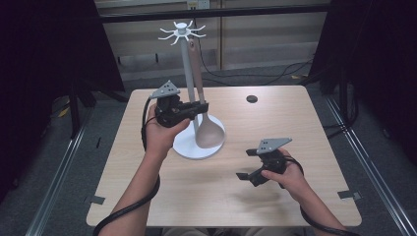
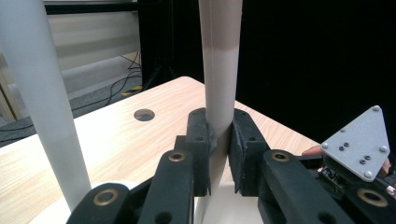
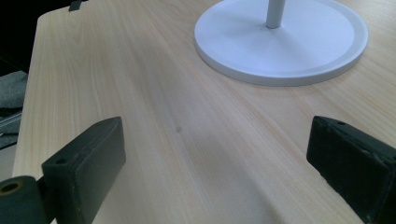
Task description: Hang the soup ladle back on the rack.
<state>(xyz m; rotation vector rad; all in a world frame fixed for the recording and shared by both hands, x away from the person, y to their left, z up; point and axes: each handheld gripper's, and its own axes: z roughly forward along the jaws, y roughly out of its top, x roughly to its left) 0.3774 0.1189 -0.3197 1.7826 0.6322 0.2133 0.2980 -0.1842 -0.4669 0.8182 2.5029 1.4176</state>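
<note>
A white utensil stand [image 1: 187, 73] with a ring of hooks [image 1: 182, 30] on top rises from a round base [image 1: 189, 147] at the table's middle. A long beige spoon [image 1: 209, 130] stands upright beside the pole, bowl down over the base. Its top end is close under the hooks; I cannot tell whether it hangs on one. My left gripper [image 1: 200, 108] is shut on the spoon's handle [image 2: 219, 70], whose sides the pads [image 2: 245, 140] squeeze, with the pole [image 2: 42, 102] to the left. My right gripper [image 1: 246, 163] is open over bare table, its jaws wide apart [image 3: 219, 163], facing the base [image 3: 280, 42].
The wooden table [image 1: 275, 123] has a small dark round hole [image 1: 252, 99] behind the stand, also seen as a hole [image 2: 144, 114] past the left jaws. The right gripper's grey plate [image 2: 359, 142] shows farther off. Cables lie on the floor beyond the table's far edge.
</note>
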